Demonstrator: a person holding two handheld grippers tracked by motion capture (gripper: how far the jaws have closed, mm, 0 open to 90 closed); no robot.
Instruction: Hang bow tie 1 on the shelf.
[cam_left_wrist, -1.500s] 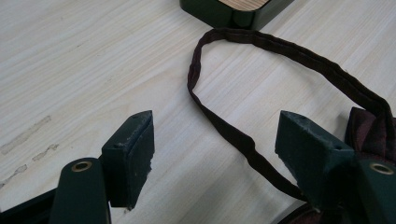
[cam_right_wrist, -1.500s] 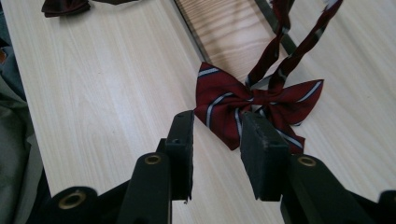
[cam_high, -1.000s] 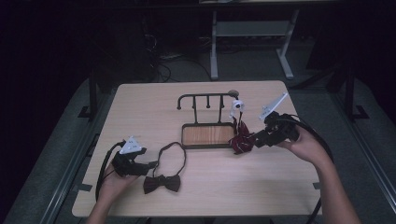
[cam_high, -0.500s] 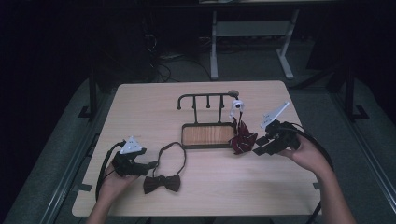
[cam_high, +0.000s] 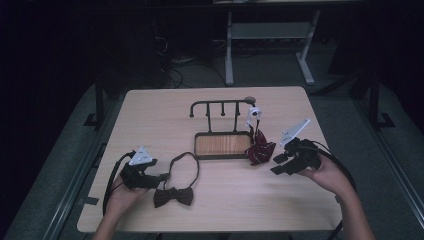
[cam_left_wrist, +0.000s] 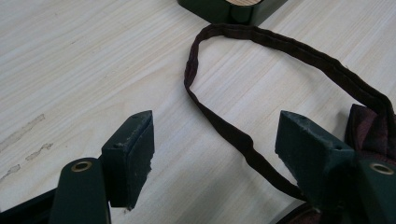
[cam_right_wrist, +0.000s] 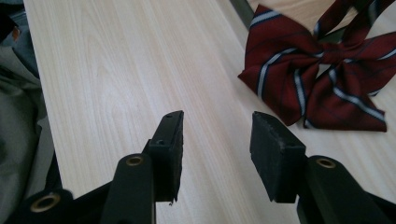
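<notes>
Pale wood tabletop (cam_high: 210, 200): light-grained and lit against a dark room, carrying a small rack and two bow ties.
Rack (cam_high: 221, 131): dark metal frame with a row of pegs above a wooden tray base, standing near the middle of the tabletop.
Striped bow tie (cam_high: 259, 150): dark red with pale stripes, lying at the right end of the rack's base, its strap running up to a white clip at the rack's right end.
Right claw (cam_high: 278, 164): held in the person's right hand, jaws parted to a moderate gap with nothing between them; just right of the striped bow tie and apart from it. The right gripper view puts the bow tie ahead and to the right of the jaw tips, bare wood between the jaws.
Dark bow tie (cam_high: 173, 196): lying flat near the front edge, its strap looping back towards the rack.
Left claw (cam_high: 161, 178): held in the person's left hand, jaws spread wide and gripping nothing, low over the tabletop just left of the dark bow tie. In the left gripper view the strap's loop lies between and beyond the jaws, passing close by the right one.
</notes>
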